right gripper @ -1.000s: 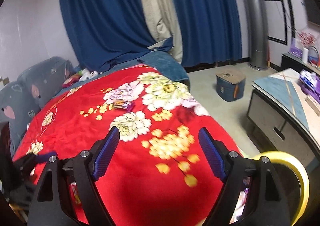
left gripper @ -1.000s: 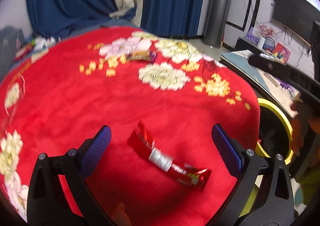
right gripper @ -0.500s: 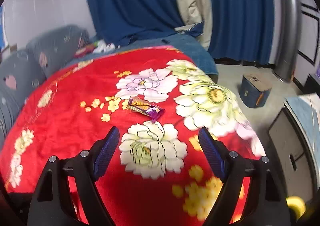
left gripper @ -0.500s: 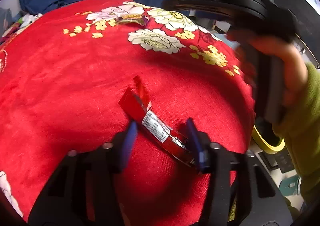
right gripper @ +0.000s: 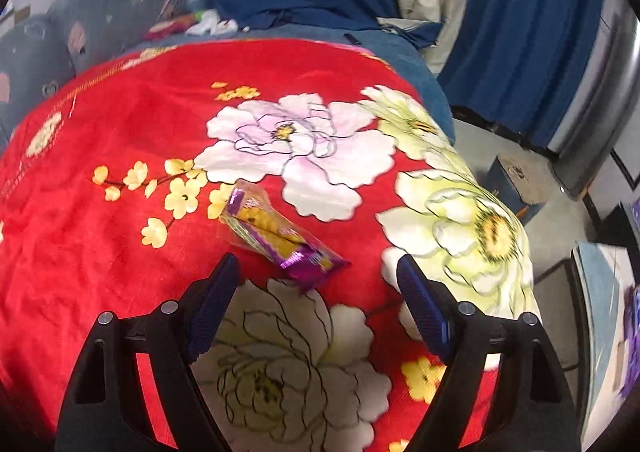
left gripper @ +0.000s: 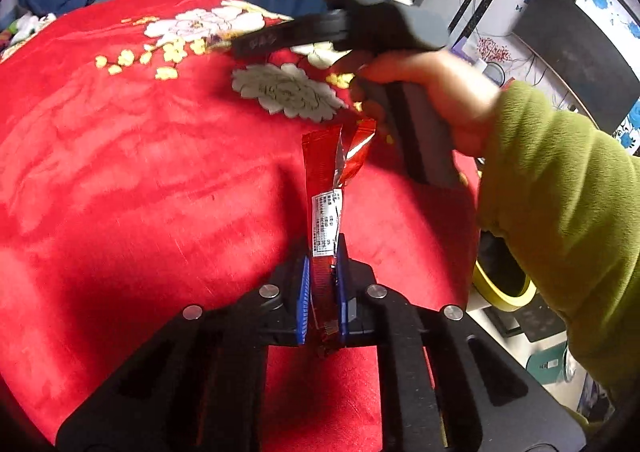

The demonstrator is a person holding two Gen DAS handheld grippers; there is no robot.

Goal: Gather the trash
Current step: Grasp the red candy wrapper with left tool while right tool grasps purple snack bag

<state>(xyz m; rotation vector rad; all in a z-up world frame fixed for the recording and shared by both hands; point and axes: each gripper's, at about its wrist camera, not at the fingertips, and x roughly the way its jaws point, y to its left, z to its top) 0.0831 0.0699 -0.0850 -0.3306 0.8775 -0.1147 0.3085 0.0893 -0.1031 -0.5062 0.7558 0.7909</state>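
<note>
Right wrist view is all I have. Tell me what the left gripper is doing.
Observer: The left gripper is shut on a red wrapper, its blue pads pinching the wrapper's near end.
Operator: Report whether it lies flat.
Observer: Its far end is bent and torn open; whether it is off the red blanket I cannot tell.
Operator: Name the drop point.
Observer: A yellow-rimmed bin sits beside the bed, below the person's green sleeve.
</note>
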